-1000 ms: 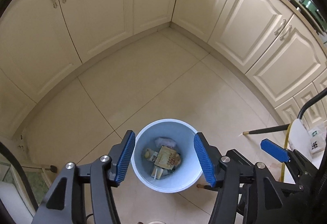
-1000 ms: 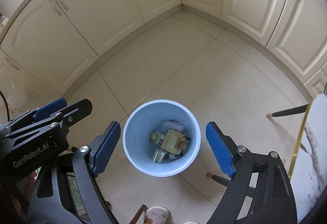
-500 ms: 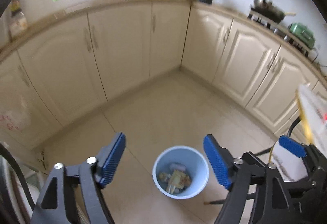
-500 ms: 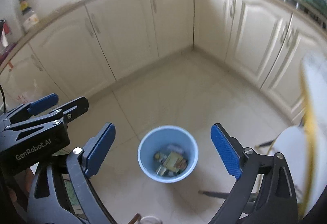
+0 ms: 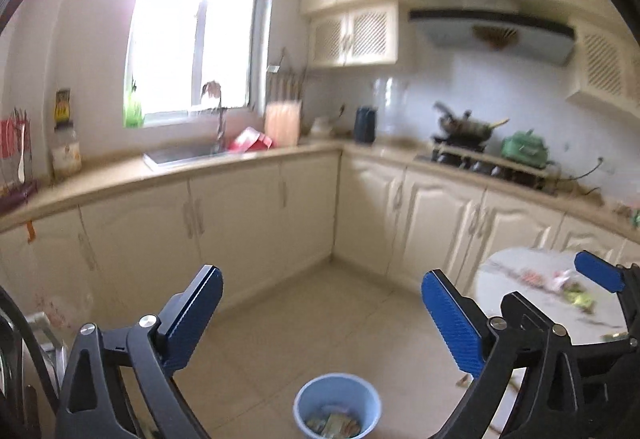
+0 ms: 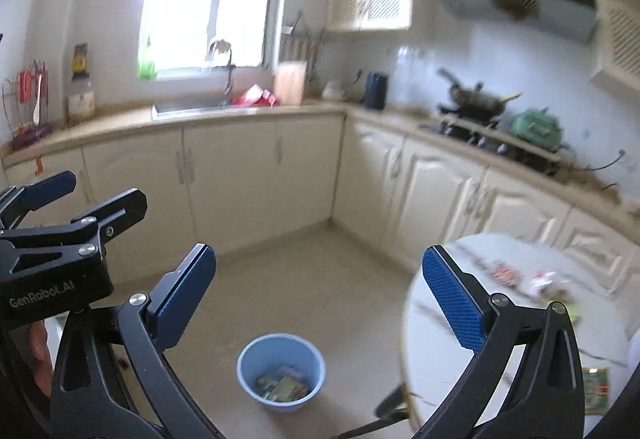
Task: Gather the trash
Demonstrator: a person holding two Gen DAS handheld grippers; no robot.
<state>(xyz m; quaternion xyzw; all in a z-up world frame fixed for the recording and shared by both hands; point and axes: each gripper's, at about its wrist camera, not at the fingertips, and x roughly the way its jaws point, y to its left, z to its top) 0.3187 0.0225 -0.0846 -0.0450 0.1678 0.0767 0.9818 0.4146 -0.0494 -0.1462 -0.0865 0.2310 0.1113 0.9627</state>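
Observation:
A light blue bin stands on the tiled floor with several wrappers inside; it also shows in the right wrist view. My left gripper is open and empty, raised high above the bin. My right gripper is open and empty, also high above it. A round white marble table is at the right, with loose wrappers on its far part and a green packet near its right edge. The table and wrappers also show in the left wrist view.
Cream cabinets run along the back and right walls under a counter with a sink. A stove with a wok and a green pot is at the right. A dark chair leg lies by the table's base.
Both grippers have risen and tilted up from looking straight down into the bin. The bin now sits small at the bottom, and the counter, window and table have come into view.

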